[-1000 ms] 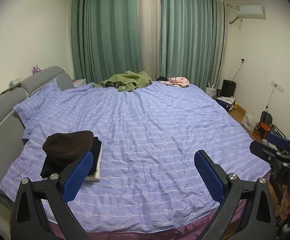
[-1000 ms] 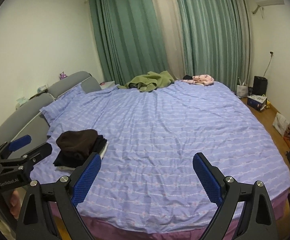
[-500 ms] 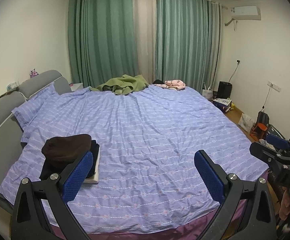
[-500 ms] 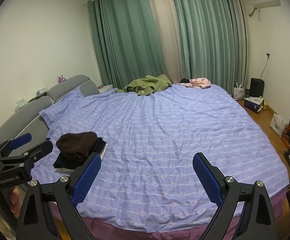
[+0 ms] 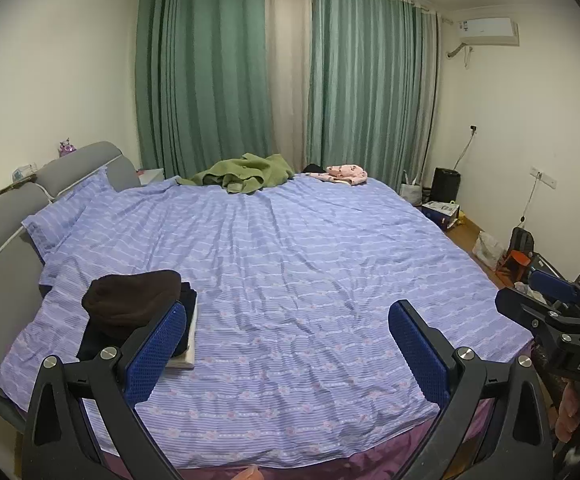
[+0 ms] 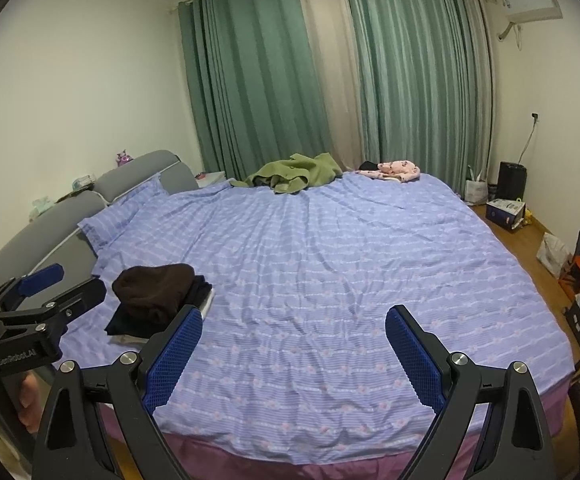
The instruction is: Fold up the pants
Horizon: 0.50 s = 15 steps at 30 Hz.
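Note:
A stack of folded clothes with a dark brown piece on top [image 5: 130, 304] lies at the near left of the bed [image 5: 290, 264]; it also shows in the right wrist view [image 6: 158, 292]. A crumpled green garment [image 5: 246, 172] and a pink garment [image 5: 345, 172] lie at the far edge, also in the right wrist view, green [image 6: 293, 172] and pink [image 6: 397, 168]. My left gripper [image 5: 288, 316] is open and empty before the bed's near edge. My right gripper [image 6: 293, 320] is open and empty beside it.
Grey headboard [image 5: 6, 216] and pillow on the left. Green curtains [image 5: 290, 80] behind the bed. Boxes, bags and a black heater [image 5: 445, 186] stand on the floor at right. The other gripper shows at each view's edge, the right one [image 5: 561, 320] and the left one [image 6: 30, 320].
Both cameras have tilted slightly upward and back; the bed sits lower in view. Both grippers stay open and empty. Nothing on the bed moved.

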### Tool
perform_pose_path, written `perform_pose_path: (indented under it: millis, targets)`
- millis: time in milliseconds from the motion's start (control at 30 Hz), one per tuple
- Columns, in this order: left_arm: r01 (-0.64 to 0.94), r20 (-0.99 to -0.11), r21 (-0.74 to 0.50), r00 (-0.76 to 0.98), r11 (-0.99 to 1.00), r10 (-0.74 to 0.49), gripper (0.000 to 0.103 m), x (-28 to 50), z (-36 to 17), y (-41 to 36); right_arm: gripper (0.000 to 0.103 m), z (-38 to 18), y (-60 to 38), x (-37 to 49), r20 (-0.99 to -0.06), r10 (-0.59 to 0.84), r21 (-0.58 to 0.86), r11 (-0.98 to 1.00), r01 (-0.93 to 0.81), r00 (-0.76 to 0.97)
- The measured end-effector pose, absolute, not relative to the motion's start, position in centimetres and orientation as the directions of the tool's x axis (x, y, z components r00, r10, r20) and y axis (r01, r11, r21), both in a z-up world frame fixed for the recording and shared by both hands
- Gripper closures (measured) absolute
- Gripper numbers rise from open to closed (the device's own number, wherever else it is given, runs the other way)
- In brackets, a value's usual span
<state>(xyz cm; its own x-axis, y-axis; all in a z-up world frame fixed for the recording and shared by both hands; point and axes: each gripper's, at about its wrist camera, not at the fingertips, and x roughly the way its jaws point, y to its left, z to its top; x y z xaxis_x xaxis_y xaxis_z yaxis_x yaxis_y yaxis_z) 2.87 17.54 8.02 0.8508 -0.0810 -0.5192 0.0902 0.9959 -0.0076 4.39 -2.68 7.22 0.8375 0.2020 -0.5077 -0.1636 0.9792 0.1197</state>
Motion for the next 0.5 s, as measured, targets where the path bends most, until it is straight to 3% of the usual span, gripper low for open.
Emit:
perform_pose_path:
  millis: [500]
  targets:
    - [0.083, -0.521, -0.007, 0.850, 0.997, -0.075, 0.000, 2.74, 8.03, 17.29, 0.009, 7.27, -2.69, 4.07, -0.514, 0.202, 0.123, 0.979, -0.161, 0.834]
